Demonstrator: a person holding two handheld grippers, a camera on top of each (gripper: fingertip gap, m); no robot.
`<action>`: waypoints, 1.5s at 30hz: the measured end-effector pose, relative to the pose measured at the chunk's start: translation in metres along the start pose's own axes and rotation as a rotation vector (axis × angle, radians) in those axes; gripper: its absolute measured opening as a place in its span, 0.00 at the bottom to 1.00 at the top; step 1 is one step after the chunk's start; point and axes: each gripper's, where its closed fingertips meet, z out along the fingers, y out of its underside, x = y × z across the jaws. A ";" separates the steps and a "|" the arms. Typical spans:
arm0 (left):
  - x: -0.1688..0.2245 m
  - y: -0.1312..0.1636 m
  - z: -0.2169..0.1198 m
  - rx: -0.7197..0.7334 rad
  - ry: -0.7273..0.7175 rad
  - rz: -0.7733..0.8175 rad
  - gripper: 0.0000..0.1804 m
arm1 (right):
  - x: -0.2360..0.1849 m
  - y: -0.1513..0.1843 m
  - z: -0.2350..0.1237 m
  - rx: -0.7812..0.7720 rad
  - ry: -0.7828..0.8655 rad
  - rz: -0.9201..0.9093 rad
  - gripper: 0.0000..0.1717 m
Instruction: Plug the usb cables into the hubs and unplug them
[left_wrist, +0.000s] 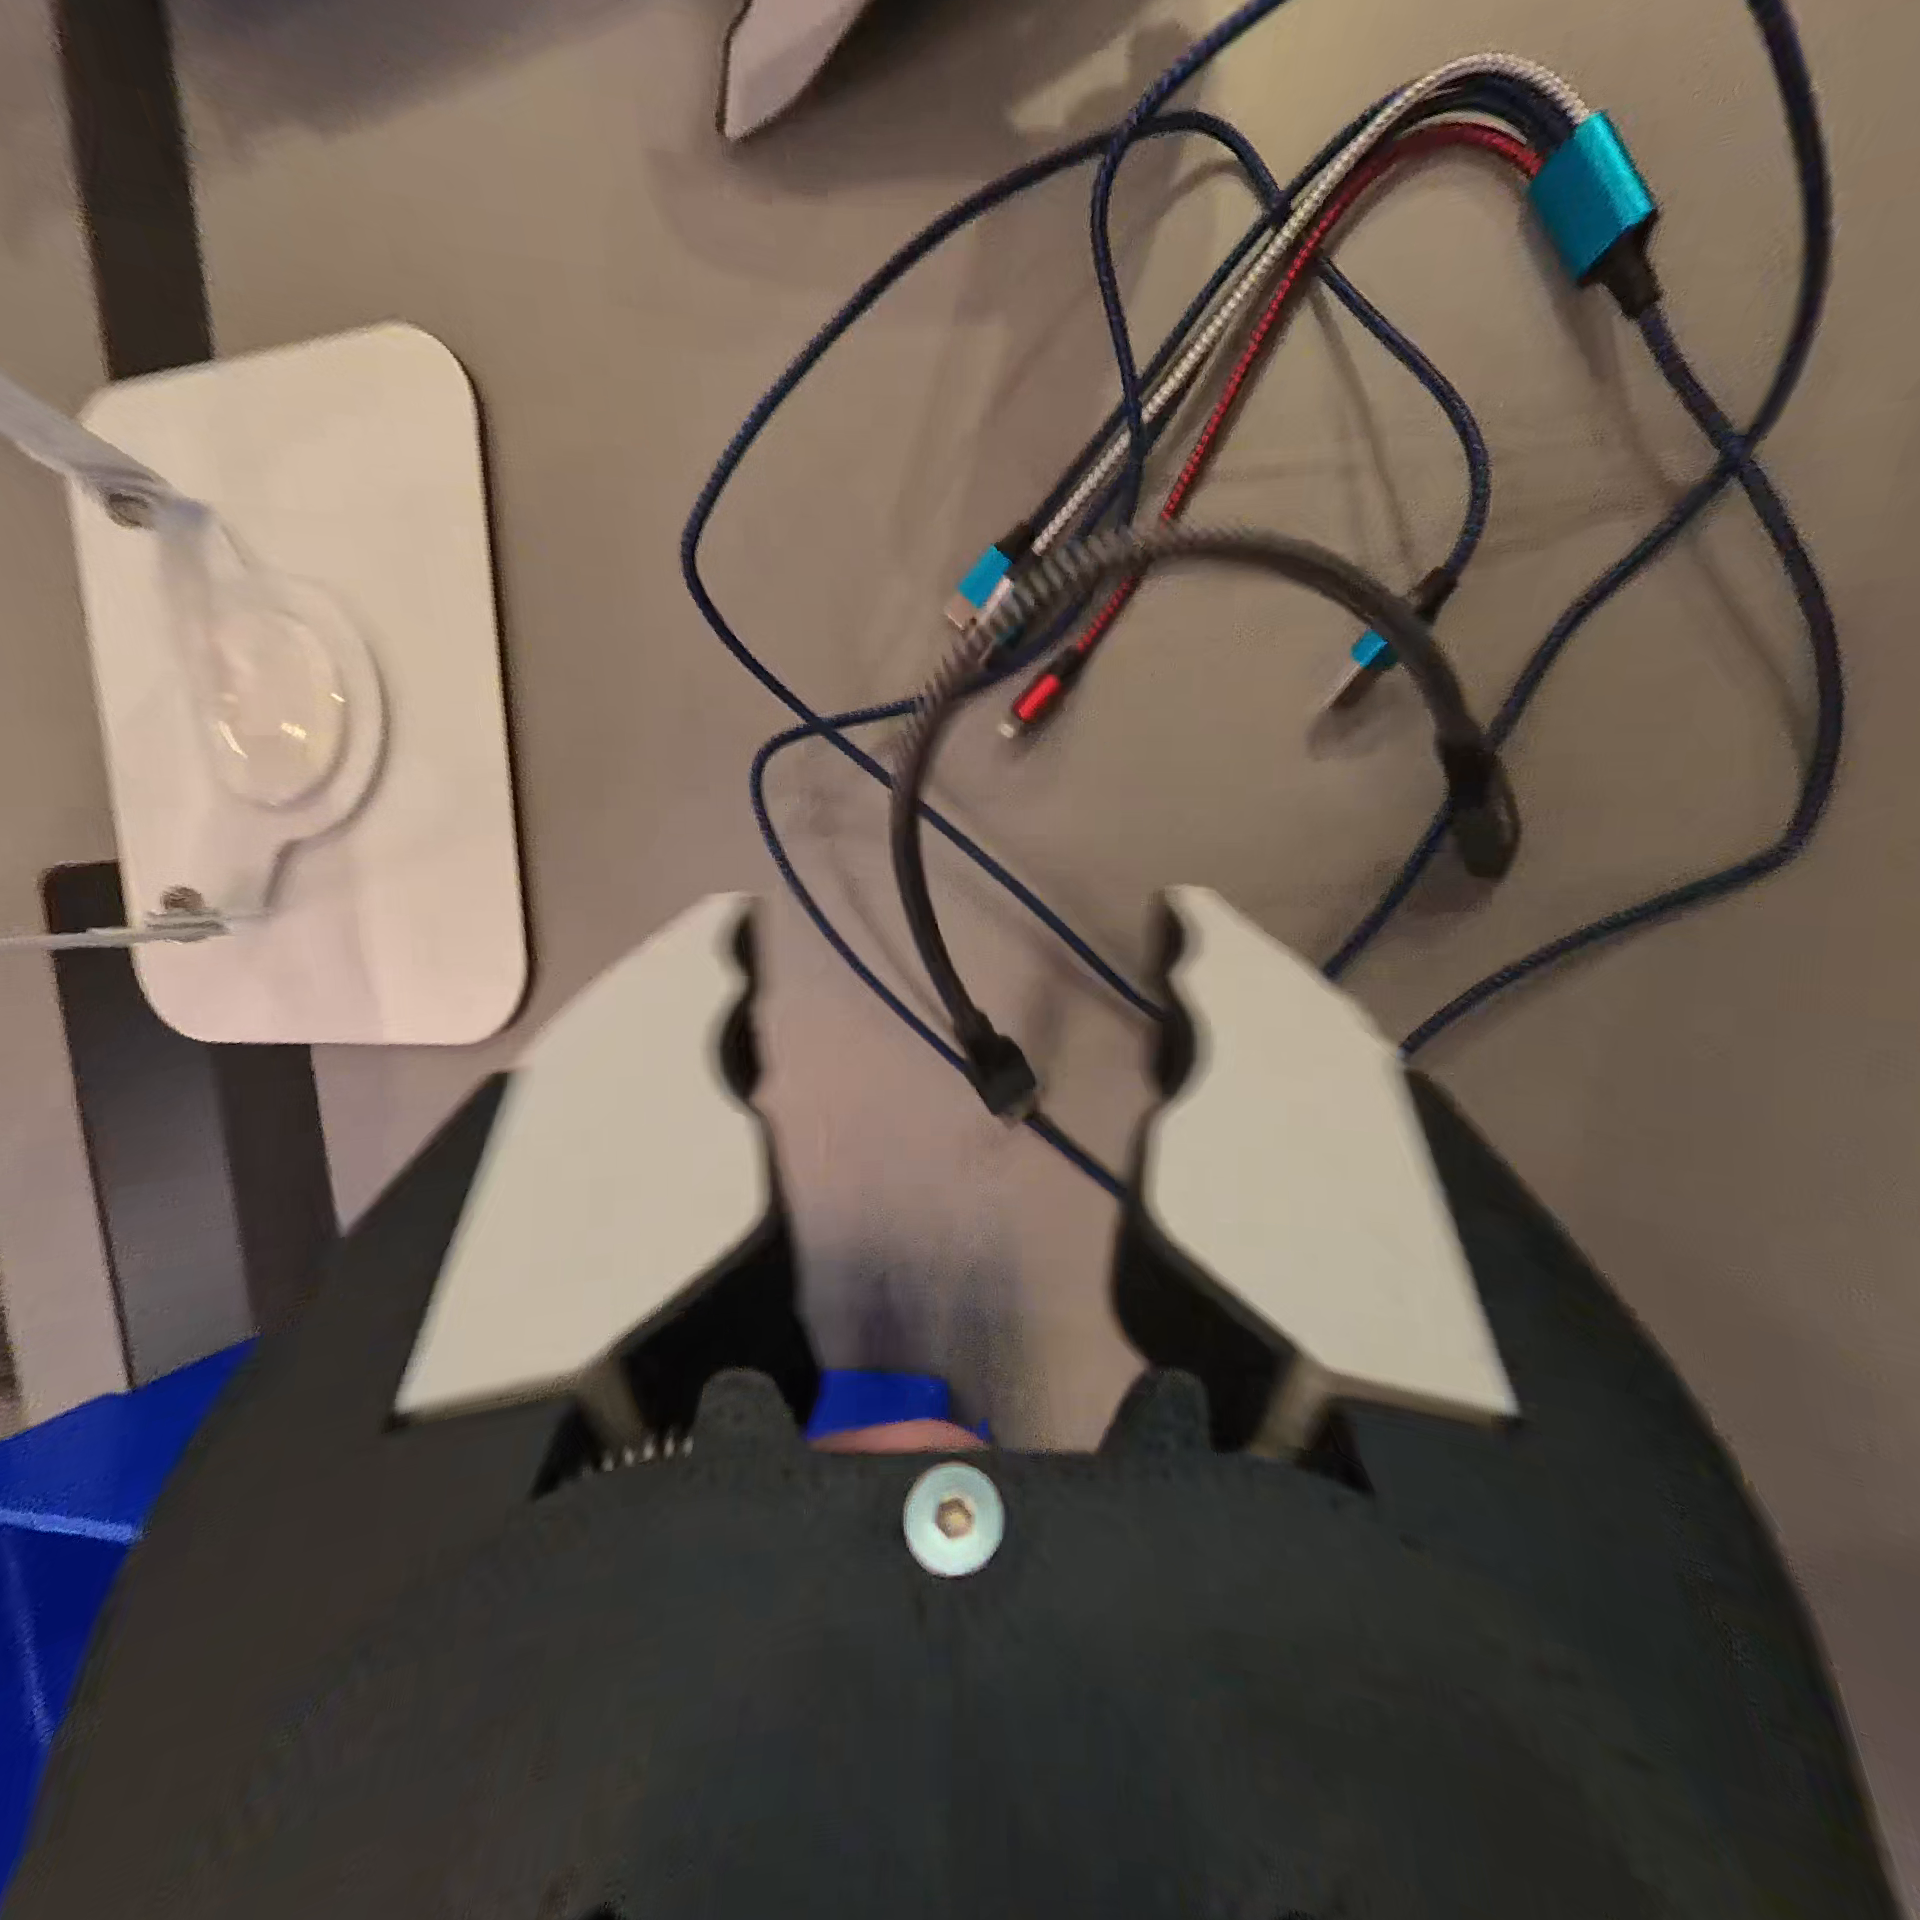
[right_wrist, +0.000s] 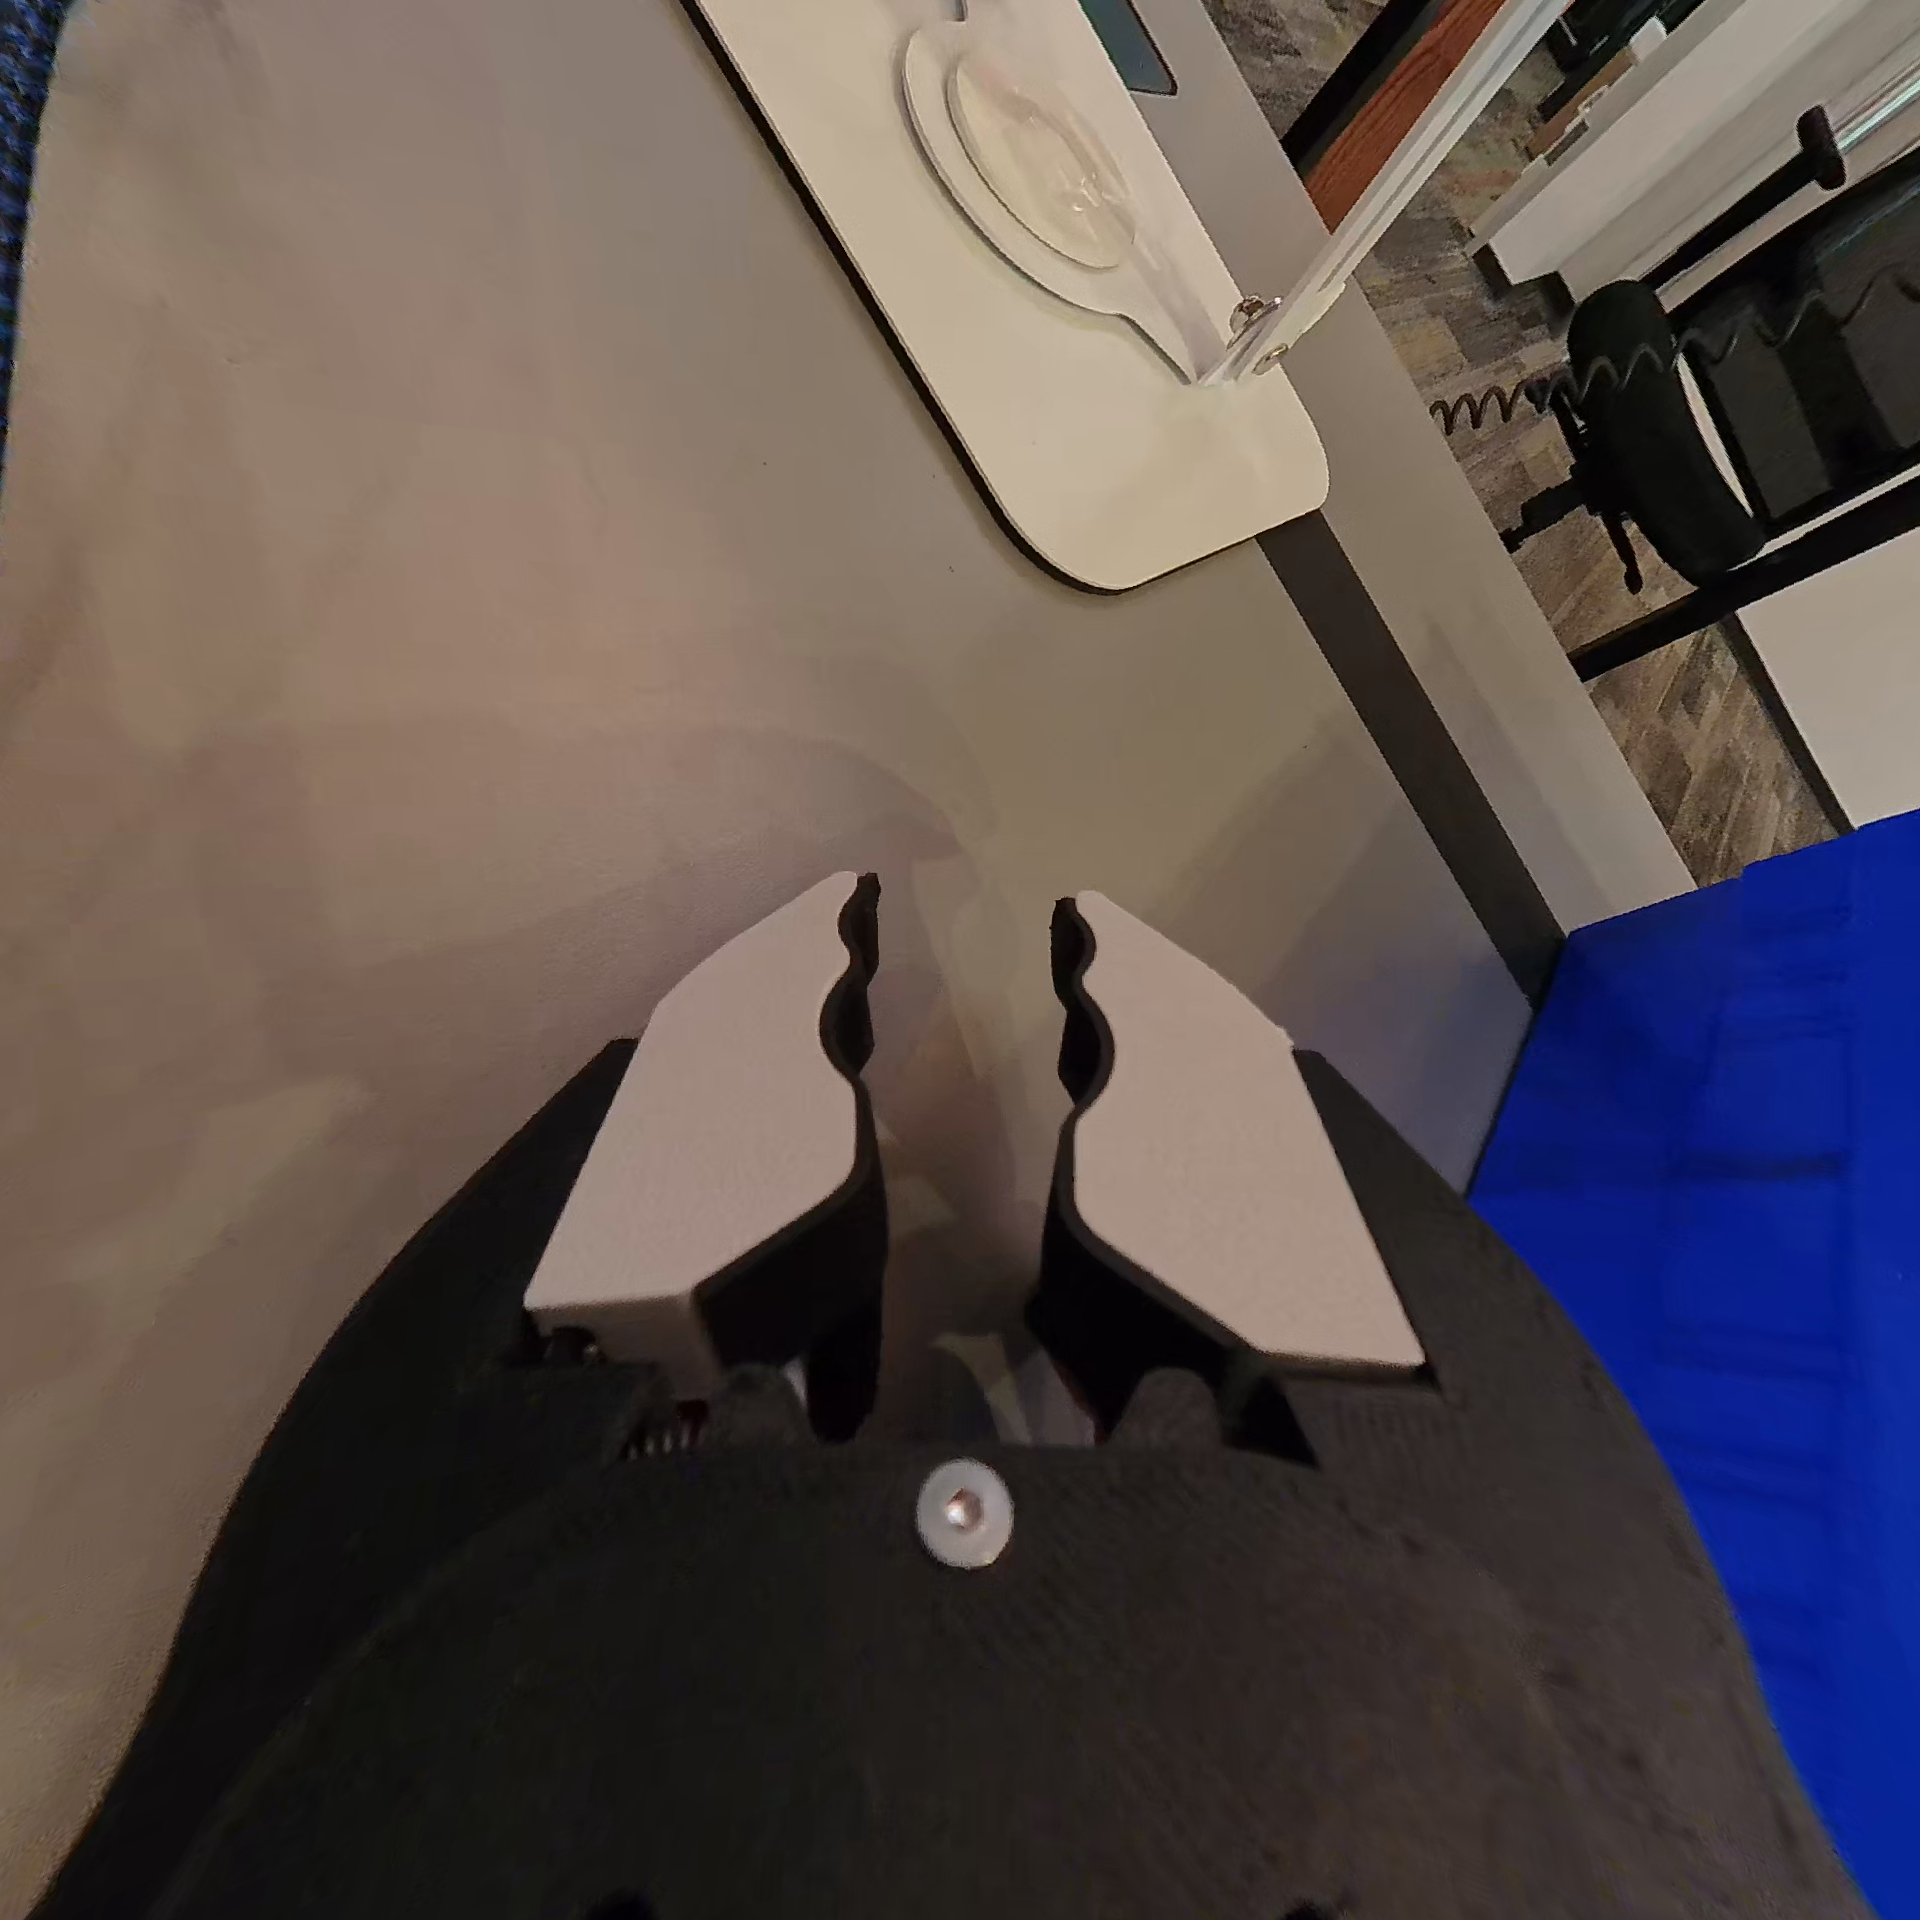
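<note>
In the left wrist view a tangle of USB cables (left_wrist: 1299, 436) lies on the grey table (left_wrist: 582, 208): dark blue, red and silver braided leads joined in a teal sleeve (left_wrist: 1590, 197), with teal (left_wrist: 982, 582) and red (left_wrist: 1039, 701) plugs. A short black cable (left_wrist: 1299, 582) arcs toward me. Its plug (left_wrist: 1003, 1081) lies between my left gripper's (left_wrist: 956, 914) wide-open fingers, and neither pad touches it. My right gripper (right_wrist: 966, 894) is open over bare table (right_wrist: 416, 520), with nothing between its pads. No hub shows in either view.
A white rounded pad with a clear dome and a clear strip fixed to it sits left of the cables (left_wrist: 312, 675) and far right in the right wrist view (right_wrist: 1091, 343). A blue object (right_wrist: 1714, 1143) lies at the table's right edge. A pale pointed object (left_wrist: 779, 62) shows at the top. The left gripper's tips are roughly 25 centimeters from the right gripper's. From the right gripper's tips to the blue object (right_wrist: 1714, 1143) is close to 15 centimeters.
</note>
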 end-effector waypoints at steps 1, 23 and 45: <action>-0.004 0.002 -0.007 0.009 0.002 -0.012 0.47 | 0.000 0.000 0.000 0.002 -0.003 -0.001 0.19; -0.229 0.261 0.018 -0.428 -0.101 -0.120 0.12 | -0.001 0.000 0.000 0.005 -0.029 0.022 0.20; -0.137 0.081 -0.205 0.074 -0.650 -0.359 0.05 | -0.001 -0.001 -0.001 0.010 -0.046 0.033 0.22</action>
